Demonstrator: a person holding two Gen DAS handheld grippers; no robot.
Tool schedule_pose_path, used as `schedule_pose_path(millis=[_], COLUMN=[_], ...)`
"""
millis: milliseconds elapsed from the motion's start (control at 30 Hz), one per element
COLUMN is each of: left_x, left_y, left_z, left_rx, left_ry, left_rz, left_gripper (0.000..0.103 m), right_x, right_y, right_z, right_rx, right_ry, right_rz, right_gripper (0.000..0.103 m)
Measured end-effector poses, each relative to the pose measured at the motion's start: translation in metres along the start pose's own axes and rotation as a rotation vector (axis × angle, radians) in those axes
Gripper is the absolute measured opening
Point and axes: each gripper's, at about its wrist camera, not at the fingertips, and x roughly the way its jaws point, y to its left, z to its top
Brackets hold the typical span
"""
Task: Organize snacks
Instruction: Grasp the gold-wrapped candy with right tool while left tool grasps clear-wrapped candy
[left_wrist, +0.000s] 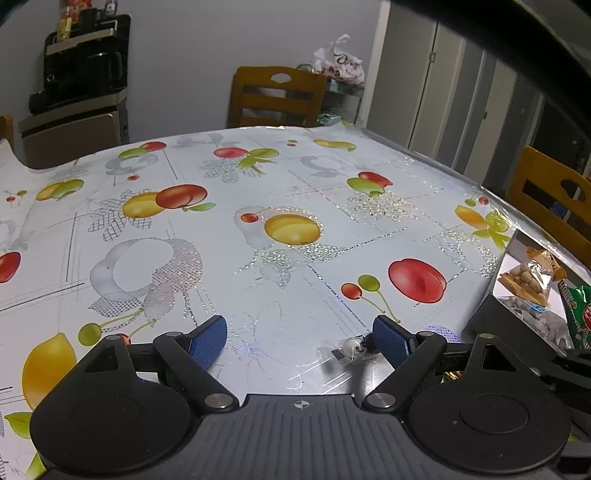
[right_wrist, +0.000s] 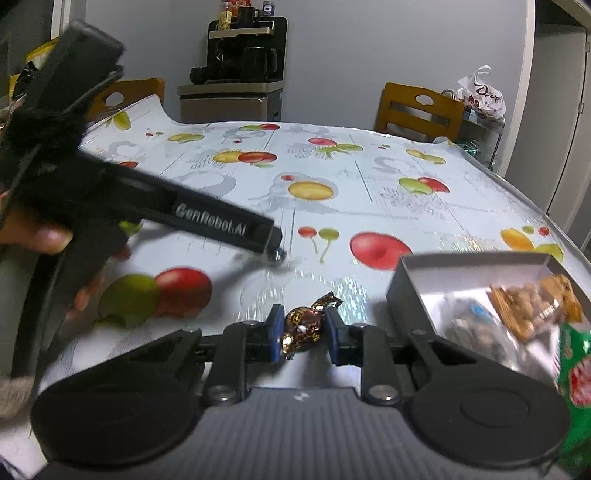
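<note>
My right gripper (right_wrist: 304, 332) is shut on a brown-and-gold wrapped candy (right_wrist: 304, 325), low over the fruit-print table (right_wrist: 369, 177). Just right of it stands an open grey box (right_wrist: 469, 264) holding a peanut packet (right_wrist: 532, 306), a grey-blue packet (right_wrist: 472, 321) and a green packet (right_wrist: 576, 369). My left gripper (left_wrist: 299, 341) is open above the table (left_wrist: 258, 177), nothing between its blue pads (left_wrist: 207, 341). A small clear-wrapped white candy (left_wrist: 351, 350) lies beside its right pad. The box (left_wrist: 491, 295) sits at the right edge of the left wrist view.
A person's hand (right_wrist: 37, 234) holds the left gripper's black body at the left of the right wrist view. Wooden chairs (left_wrist: 277, 96) (left_wrist: 550, 199) stand at the table's far and right sides. A dark appliance cabinet (right_wrist: 236, 74) is by the back wall.
</note>
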Motion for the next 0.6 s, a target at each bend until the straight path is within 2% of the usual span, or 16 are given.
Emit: schedule_pose_path(millis=[233, 433, 600], left_x=[0.000, -0.001, -0.001], left_y=[-0.005, -0.019, -0.022], left_z=[-0.003, -0.012, -0.015], left_rx=[0.022, 0.155, 0.171], left_ry=[0.002, 0.001, -0.011], left_rz=[-0.037, -0.106, -0.127], left_gripper=[0.082, 0.076, 0.073], right_x=[-0.036, -0.067, -0.080], right_y=[-0.003, -0.002, -0.001], right_z=[-0.026, -0.051, -0.061], right_rx=[-0.023, -0.068, -0.081], right_ry=[0.016, 0.010, 0.002], right_rz=[0.012, 0.009, 0.013], right_gripper=[0.023, 0.023, 0.023])
